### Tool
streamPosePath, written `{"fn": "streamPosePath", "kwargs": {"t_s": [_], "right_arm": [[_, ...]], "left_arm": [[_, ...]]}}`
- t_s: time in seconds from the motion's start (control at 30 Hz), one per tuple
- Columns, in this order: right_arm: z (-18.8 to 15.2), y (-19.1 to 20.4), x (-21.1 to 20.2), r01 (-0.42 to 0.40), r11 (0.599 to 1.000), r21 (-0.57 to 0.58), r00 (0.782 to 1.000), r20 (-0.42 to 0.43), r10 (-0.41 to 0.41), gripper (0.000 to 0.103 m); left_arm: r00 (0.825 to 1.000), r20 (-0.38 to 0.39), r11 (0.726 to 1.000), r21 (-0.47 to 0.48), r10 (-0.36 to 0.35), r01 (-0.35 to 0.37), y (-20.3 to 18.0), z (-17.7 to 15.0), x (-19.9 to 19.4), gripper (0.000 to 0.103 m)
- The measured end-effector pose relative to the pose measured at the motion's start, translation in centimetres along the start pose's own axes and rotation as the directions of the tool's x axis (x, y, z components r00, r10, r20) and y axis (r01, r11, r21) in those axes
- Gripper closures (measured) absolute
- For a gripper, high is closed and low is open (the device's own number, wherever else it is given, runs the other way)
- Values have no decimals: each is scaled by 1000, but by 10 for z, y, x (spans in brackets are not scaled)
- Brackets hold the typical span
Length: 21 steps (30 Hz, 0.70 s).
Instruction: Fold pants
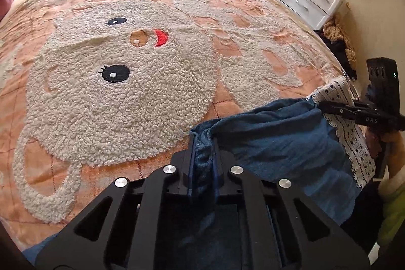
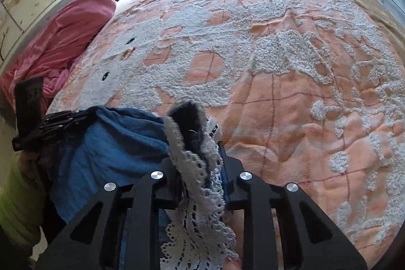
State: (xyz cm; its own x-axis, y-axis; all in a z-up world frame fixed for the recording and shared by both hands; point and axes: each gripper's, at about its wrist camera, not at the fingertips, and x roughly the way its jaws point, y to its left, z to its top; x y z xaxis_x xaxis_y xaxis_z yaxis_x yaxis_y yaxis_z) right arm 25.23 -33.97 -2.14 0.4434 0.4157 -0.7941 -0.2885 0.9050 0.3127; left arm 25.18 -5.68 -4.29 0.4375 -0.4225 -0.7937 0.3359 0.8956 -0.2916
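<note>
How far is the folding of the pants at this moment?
Done: both grippers have taken hold. The left gripper is shut on plain blue cloth of the pants; the right gripper pinches their white lace edge. In hand: the pants hang bunched at the near edge of the bed cover. Left: spreading them flat and every fold, since no fold shows yet.

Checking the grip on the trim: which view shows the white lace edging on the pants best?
The right wrist view: the white lace edging runs close-up between the right hand-held gripper's fingers. The left wrist view shows it only as a strip at the right side, off-centre.
</note>
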Motion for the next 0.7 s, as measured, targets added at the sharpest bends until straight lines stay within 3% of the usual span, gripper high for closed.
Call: {"fn": "streamPosePath", "kwargs": {"t_s": [0.13,0.17,0.23,0.37,0.5,0.57,0.6,0.63,0.7], "right_arm": [[1,31,-23,162,977,-138,980,136,-143,83],[3,41,-27,226,955,-191,965,176,-193,83],[9,44,-26,250,946,-207,957,200,-209,83],[28,20,-4,269,953,-143,957,155,-247,80],[24,-1,22,287,950,-123,958,59,-282,64],[24,-7,18,283,952,-113,958,67,-277,58],[24,-9,15,291,951,-109,956,74,-284,52],[23,-11,11,298,949,-99,953,82,-291,49],[24,-16,4,317,945,-73,946,91,-311,49]], "left_arm": [[996,87,999,-3,35,-35,-4,12,-17,101],[993,103,998,14,54,-55,-8,16,-20,101],[981,145,989,63,126,-136,-19,23,-23,101],[978,136,982,75,160,-171,-22,32,-3,98],[981,65,982,38,184,-187,-7,21,19,78],[985,72,987,3,157,-158,2,20,14,76],[984,76,987,-14,159,-159,6,19,10,66],[981,82,985,-25,174,-173,10,18,5,64],[978,93,982,-41,185,-182,16,15,-4,63]]}}
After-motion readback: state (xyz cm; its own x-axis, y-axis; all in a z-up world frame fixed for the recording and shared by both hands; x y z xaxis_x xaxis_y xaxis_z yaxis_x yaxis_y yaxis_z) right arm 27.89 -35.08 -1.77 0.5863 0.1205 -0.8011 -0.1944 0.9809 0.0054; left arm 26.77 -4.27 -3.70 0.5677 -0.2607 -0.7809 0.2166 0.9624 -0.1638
